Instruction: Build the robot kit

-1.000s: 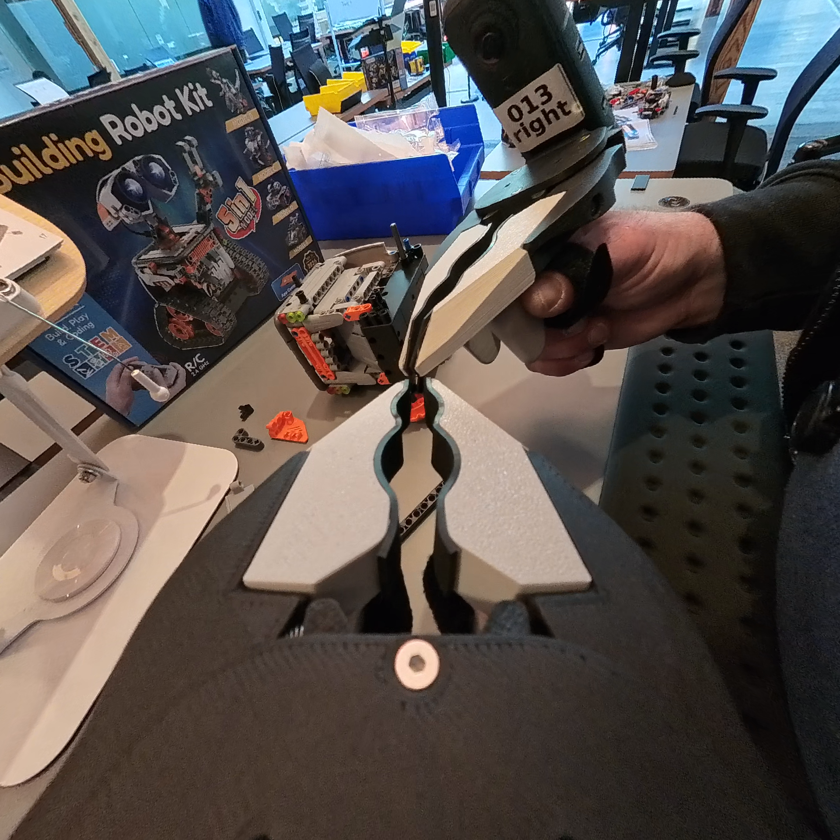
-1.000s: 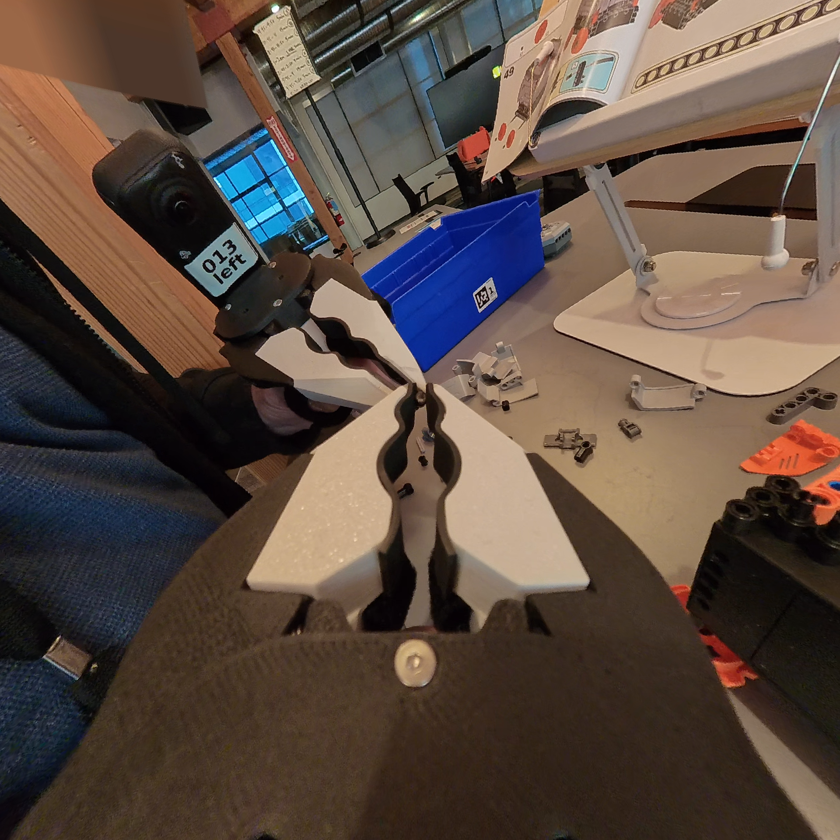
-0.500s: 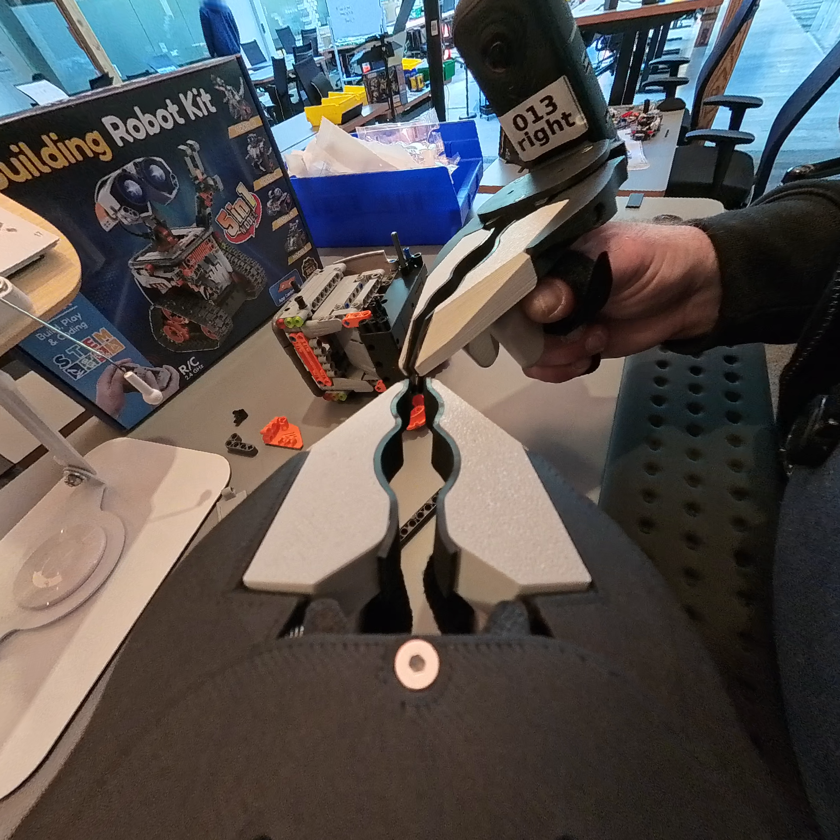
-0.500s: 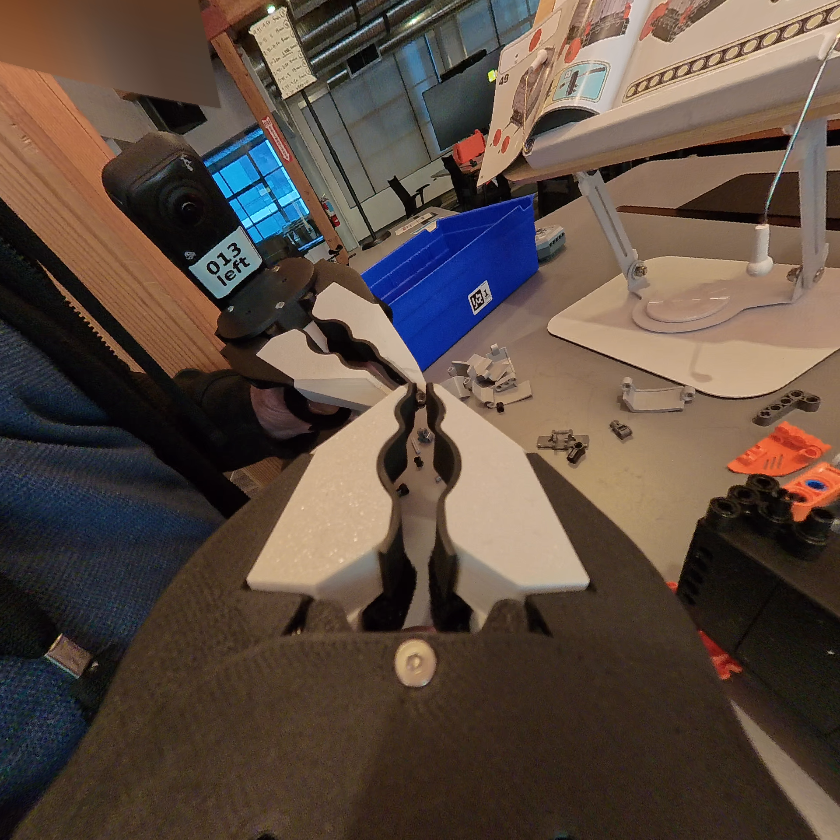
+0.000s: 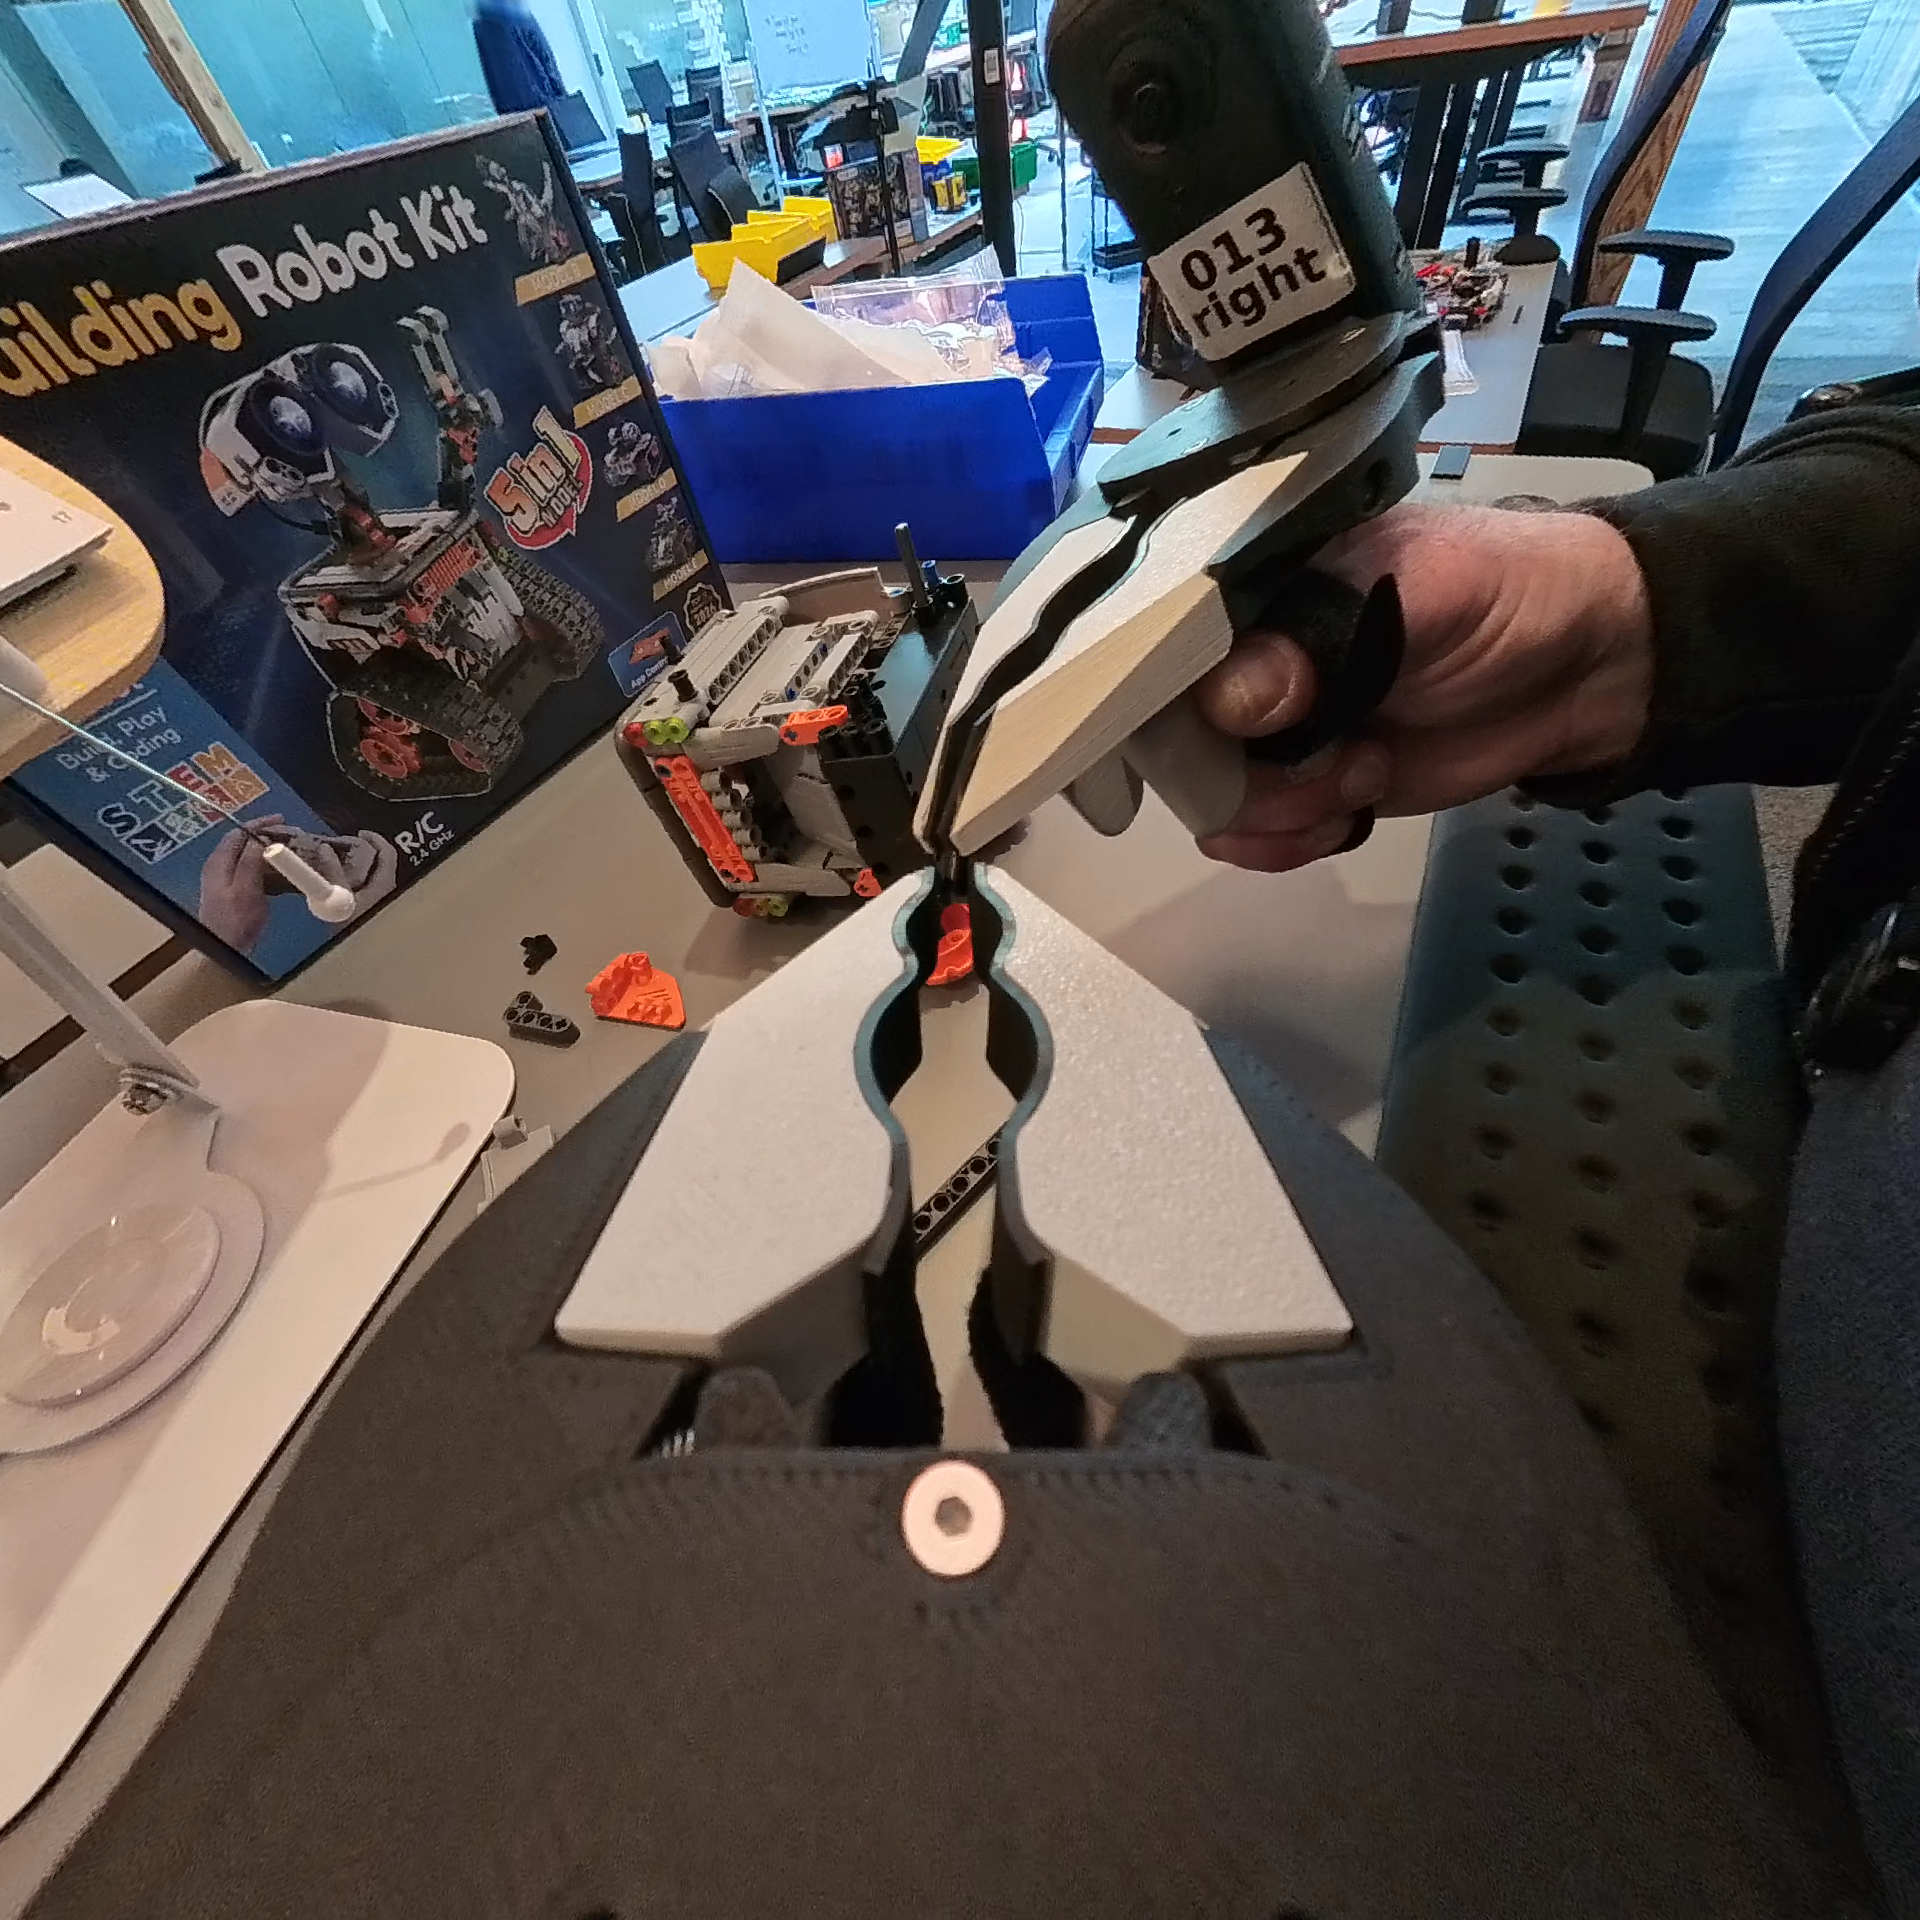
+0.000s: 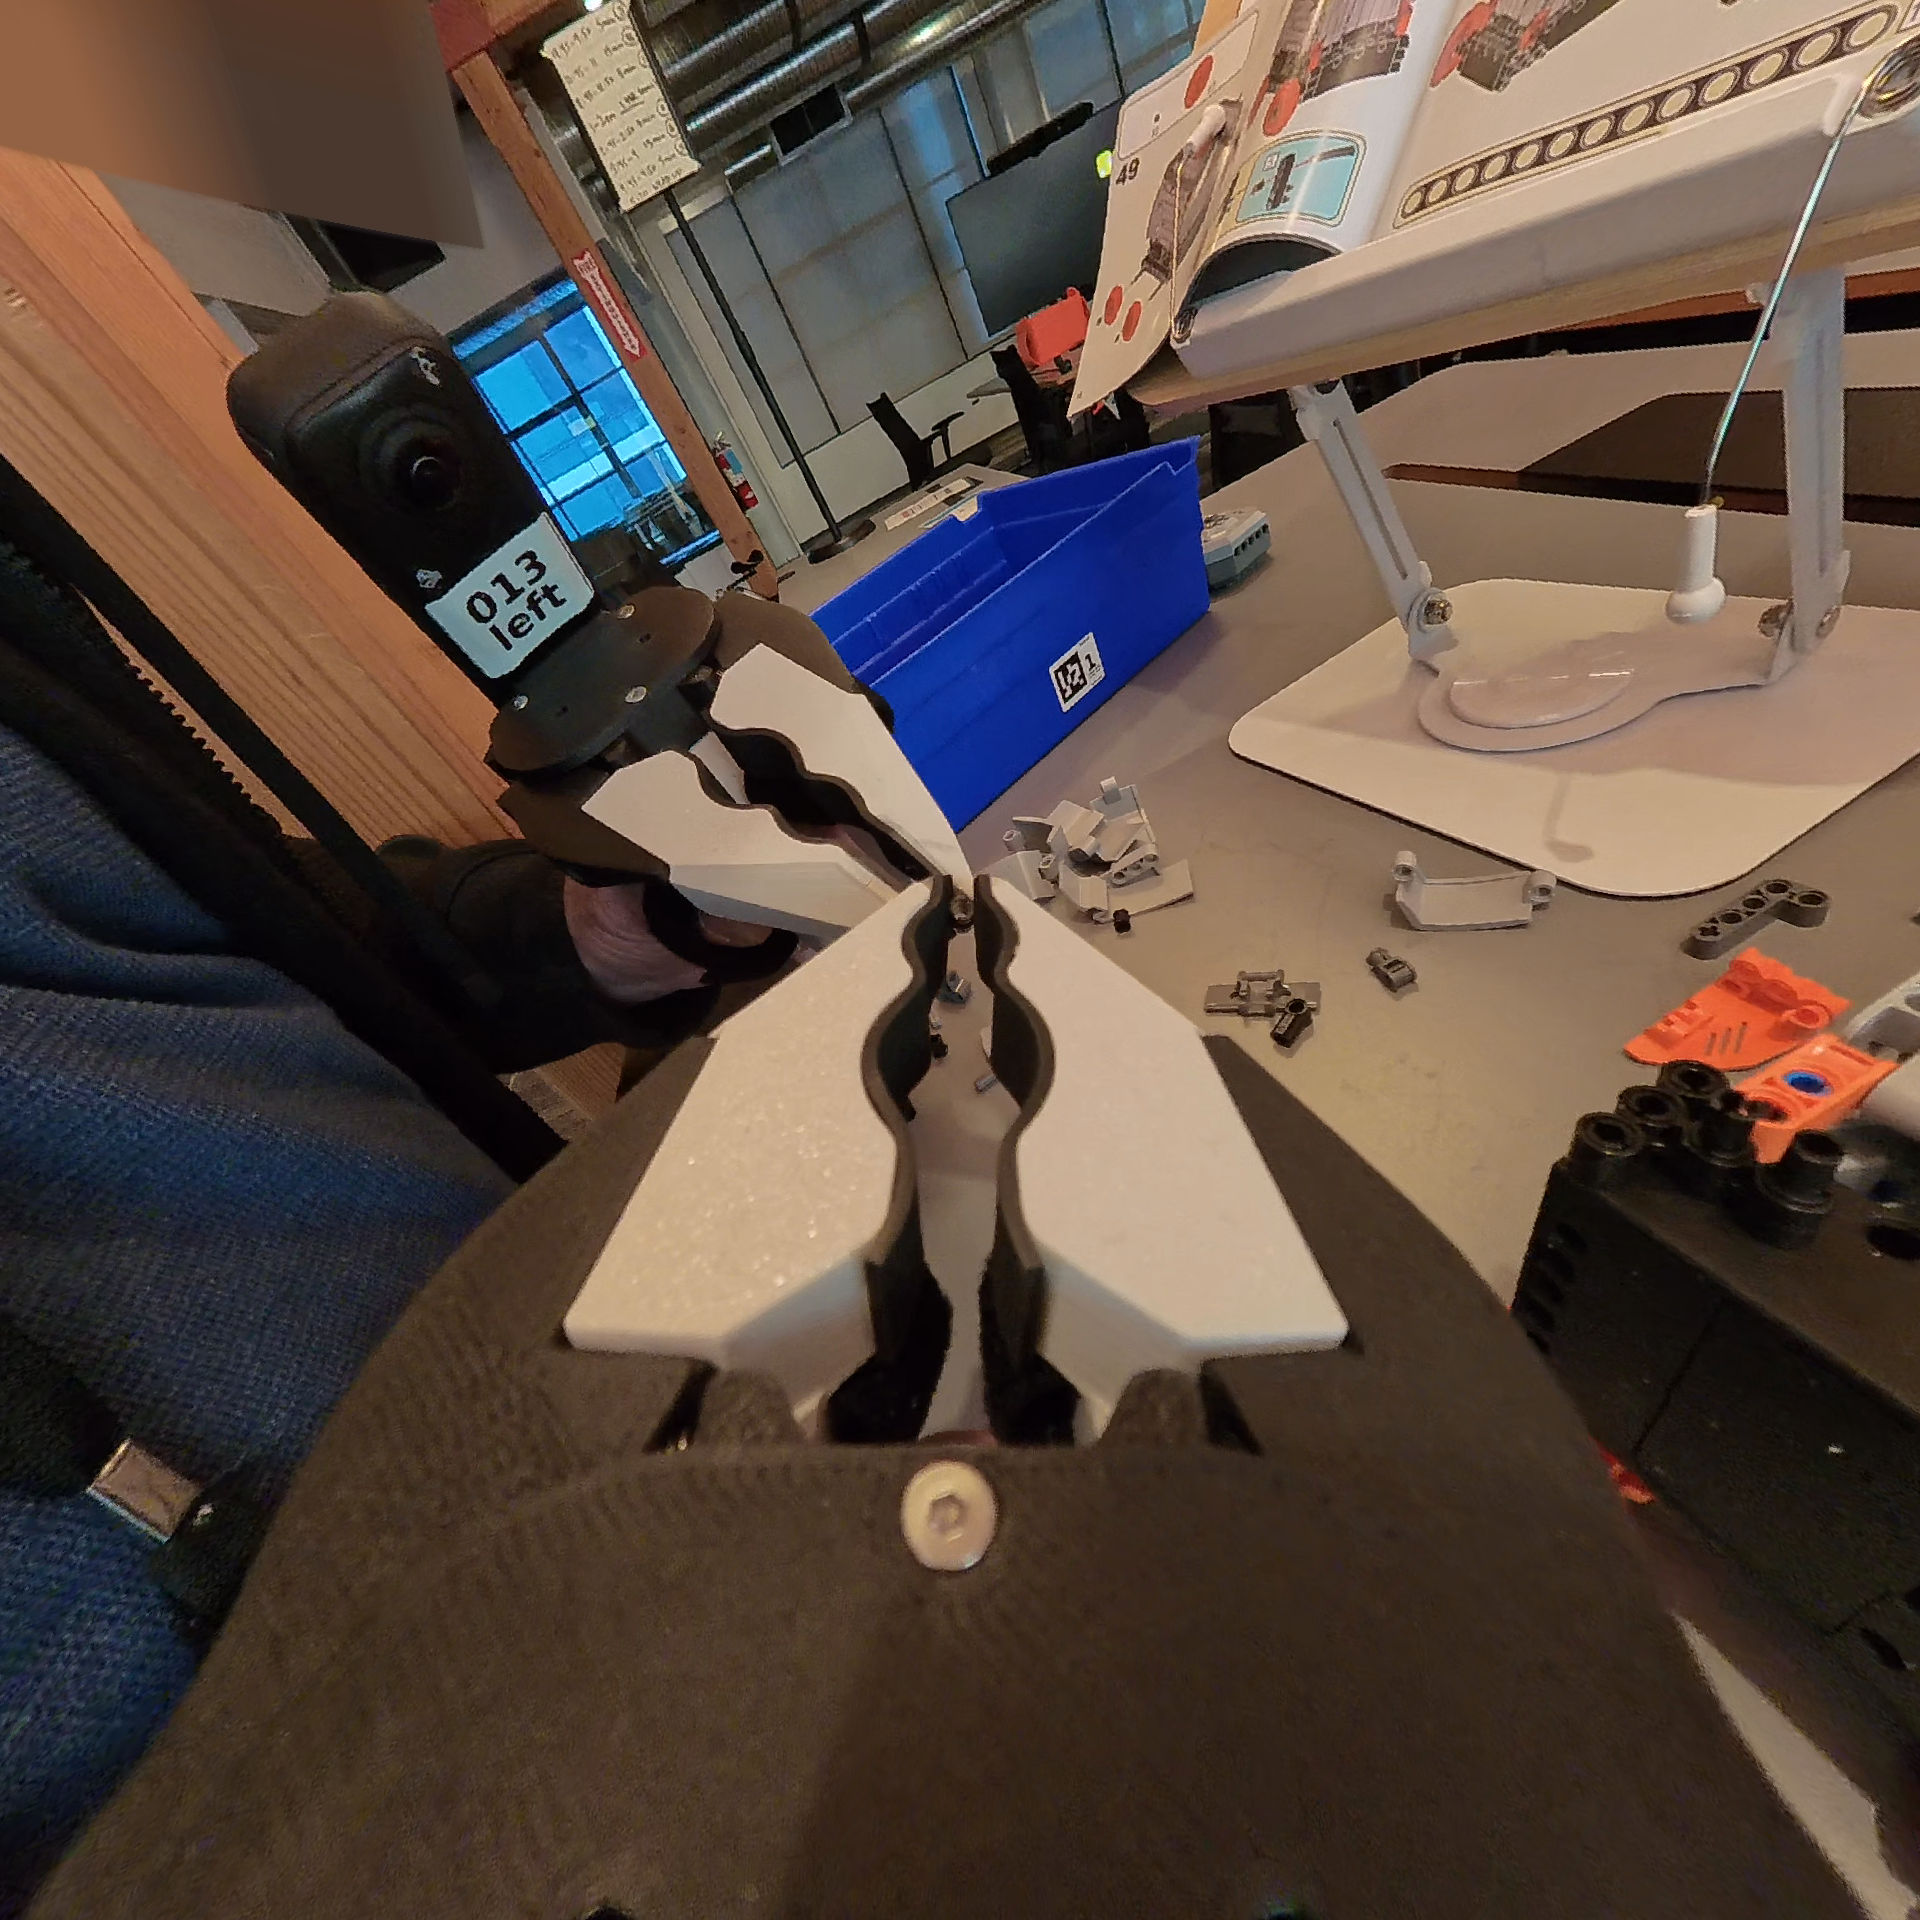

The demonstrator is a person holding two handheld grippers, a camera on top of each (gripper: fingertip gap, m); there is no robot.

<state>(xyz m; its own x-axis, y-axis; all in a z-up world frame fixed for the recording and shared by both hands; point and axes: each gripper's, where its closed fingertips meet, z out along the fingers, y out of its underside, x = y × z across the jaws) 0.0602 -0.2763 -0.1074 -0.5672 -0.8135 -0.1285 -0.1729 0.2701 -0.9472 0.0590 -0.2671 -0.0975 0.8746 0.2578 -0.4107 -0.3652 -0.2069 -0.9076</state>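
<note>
Frame centre: left gripper [image 5: 951, 902] still pinches a small orange piece [image 5: 948, 928]; right gripper [image 6: 961, 902], tips pressed on a tiny pin [image 6: 963, 910], has edged closer, tip to tip.

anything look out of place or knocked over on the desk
The half-built model lies tipped on its side beside the kit box. Loose grey parts sit in a scattered heap near the blue bin. Nothing looks broken or spilled.
</note>
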